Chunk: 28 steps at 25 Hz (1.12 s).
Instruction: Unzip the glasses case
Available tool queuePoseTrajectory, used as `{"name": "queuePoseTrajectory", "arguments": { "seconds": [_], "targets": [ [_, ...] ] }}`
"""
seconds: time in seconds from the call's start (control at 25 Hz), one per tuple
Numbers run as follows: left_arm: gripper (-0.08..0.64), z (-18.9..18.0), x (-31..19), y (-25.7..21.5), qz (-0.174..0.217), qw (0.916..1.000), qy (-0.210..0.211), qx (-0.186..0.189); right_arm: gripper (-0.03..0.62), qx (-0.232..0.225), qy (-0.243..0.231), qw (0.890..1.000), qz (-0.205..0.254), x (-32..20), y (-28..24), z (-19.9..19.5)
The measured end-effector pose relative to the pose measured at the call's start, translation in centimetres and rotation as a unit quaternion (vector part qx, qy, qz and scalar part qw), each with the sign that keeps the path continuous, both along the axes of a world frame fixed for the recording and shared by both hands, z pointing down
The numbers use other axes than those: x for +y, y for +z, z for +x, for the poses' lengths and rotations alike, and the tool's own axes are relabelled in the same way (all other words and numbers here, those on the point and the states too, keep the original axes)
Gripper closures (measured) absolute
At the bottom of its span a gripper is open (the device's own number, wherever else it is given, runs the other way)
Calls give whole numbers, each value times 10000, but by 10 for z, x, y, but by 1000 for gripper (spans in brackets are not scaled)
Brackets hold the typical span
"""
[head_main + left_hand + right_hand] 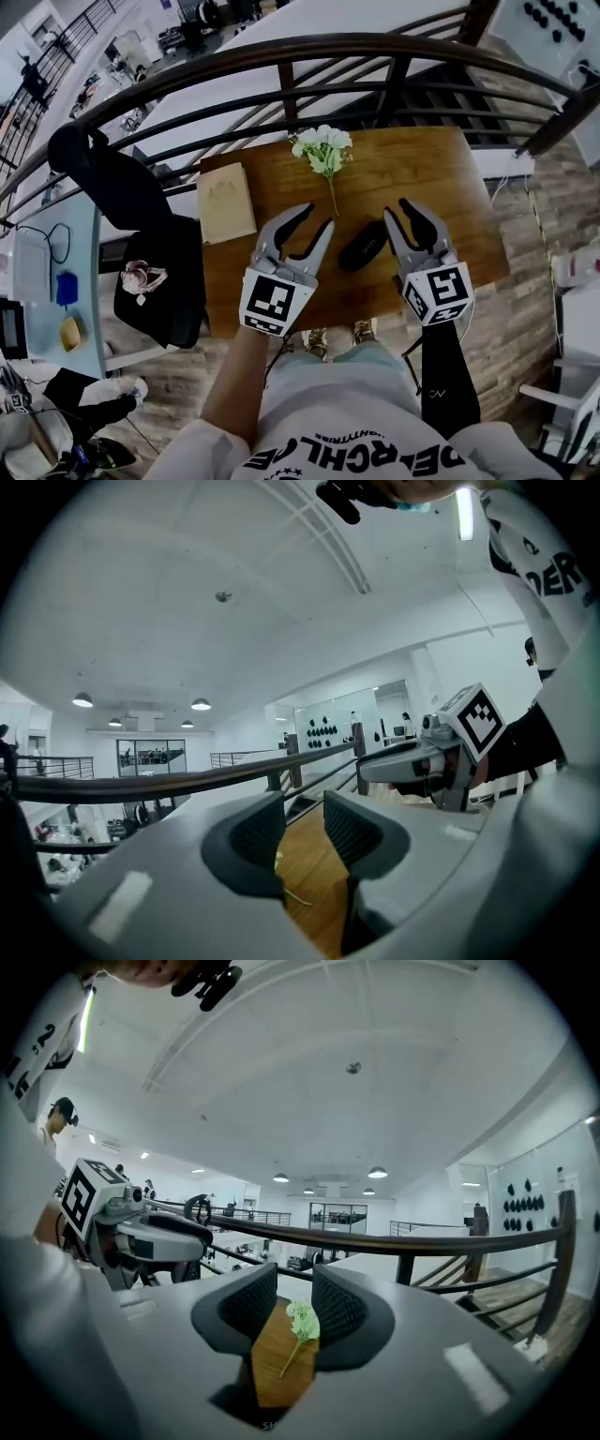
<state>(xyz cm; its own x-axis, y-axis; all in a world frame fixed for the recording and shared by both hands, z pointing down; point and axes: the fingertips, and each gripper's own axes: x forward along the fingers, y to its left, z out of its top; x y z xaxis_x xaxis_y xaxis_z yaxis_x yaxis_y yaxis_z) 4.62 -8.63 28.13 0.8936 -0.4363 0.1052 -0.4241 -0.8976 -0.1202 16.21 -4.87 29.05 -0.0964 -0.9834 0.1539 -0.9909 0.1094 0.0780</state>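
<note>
The left gripper [316, 217] is hovering over the brown wooden table [427, 178] with its grey jaws standing well apart and nothing between them, while the right gripper [397, 208] is holding its jaws at a narrower gap, also empty. The black oval zipped glasses case [363, 246] is lying on the table between the two grippers, just beside the right one. Beyond it a white-and-green flower sprig [323, 150] is resting near the table's far edge, a beige rectangular book [225, 202] is sitting at the left, and a dark curved metal railing [281, 52] is running behind.
</note>
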Motion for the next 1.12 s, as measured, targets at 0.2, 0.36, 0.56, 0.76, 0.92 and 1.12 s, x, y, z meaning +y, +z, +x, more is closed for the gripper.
{"name": "queuePoseTrajectory", "arguments": {
  "seconds": [0.2, 0.36, 0.56, 0.76, 0.92, 1.12],
  "targets": [
    [316, 5, -7, 14, -188, 9996, -203, -93, 448, 80, -811, 9954, -499, -18, 25, -9],
    [316, 8, -4, 35, -461, 9985, -235, -189, 443, 731, -2042, 9642, -1525, -19, 72, -27],
    [316, 9, 5, 78, -776, 9955, -222, -497, 402, 1591, -3020, 9026, -2623, -14, 141, -33],
    [316, 12, 12, 120, -1140, 9903, -158, -775, 371, 2695, -3779, 8200, -3350, -3, 202, -25],
    [314, 15, 21, 147, -1421, 9858, -91, -885, 346, 3463, -4362, 7461, -3649, 6, 237, -18],
    [316, 15, 29, 181, -1736, 9785, -53, -1115, 306, 3996, -4939, 6631, -3958, 18, 267, -13]
  ]
}}
